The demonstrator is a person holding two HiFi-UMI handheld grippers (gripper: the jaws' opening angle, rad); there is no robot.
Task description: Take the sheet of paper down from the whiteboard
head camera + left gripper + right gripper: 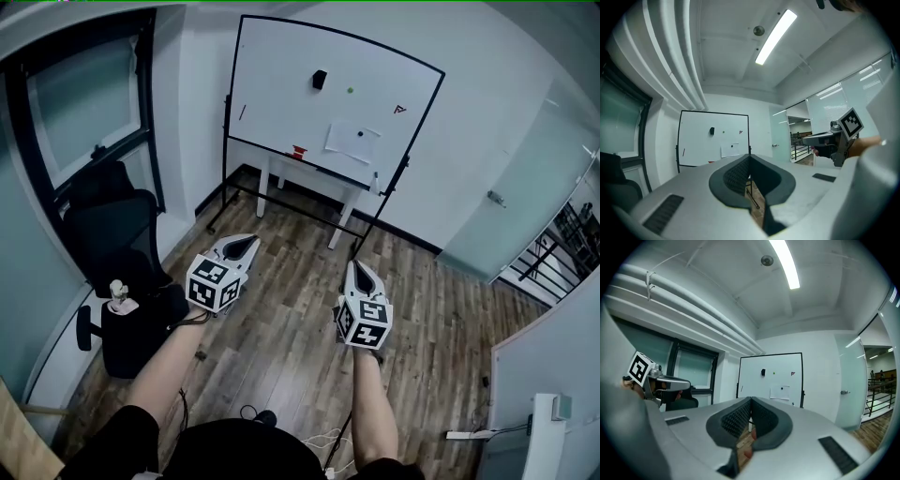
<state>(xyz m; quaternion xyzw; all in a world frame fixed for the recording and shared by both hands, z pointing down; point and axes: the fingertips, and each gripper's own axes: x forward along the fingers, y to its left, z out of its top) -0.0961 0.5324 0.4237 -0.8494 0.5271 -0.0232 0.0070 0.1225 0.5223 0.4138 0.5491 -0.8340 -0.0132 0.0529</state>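
The person stands in the middle of the room, well apart from the whiteboard (281, 84) at the far wall, and holds both tools level toward it. The left tongs (246, 248) are clenched with nothing between them, and the right tongs (359, 274) are also clenched and empty. The sheet of paper (352, 141) hangs on the right lower part of the board, a little tilted. A small dark magnet (360, 134) near the middle of its upper half seems to pin it there. On the board I see also a black eraser (320, 80) and a green dot (351, 91), both above the sheet and apart from it. I think the sheet is very light, thin and soft, so it will bend and flutter, and it can tear if somebody pulls it hard against the magnet. It lies flat on a smooth surface, so its middle gives nothing to take hold of. A better place seems a free lower corner or the lower edge, away from the magnet. One pair of tongs could pinch there while the other one takes off the magnet, or the sheet could be slid out gently from under it.
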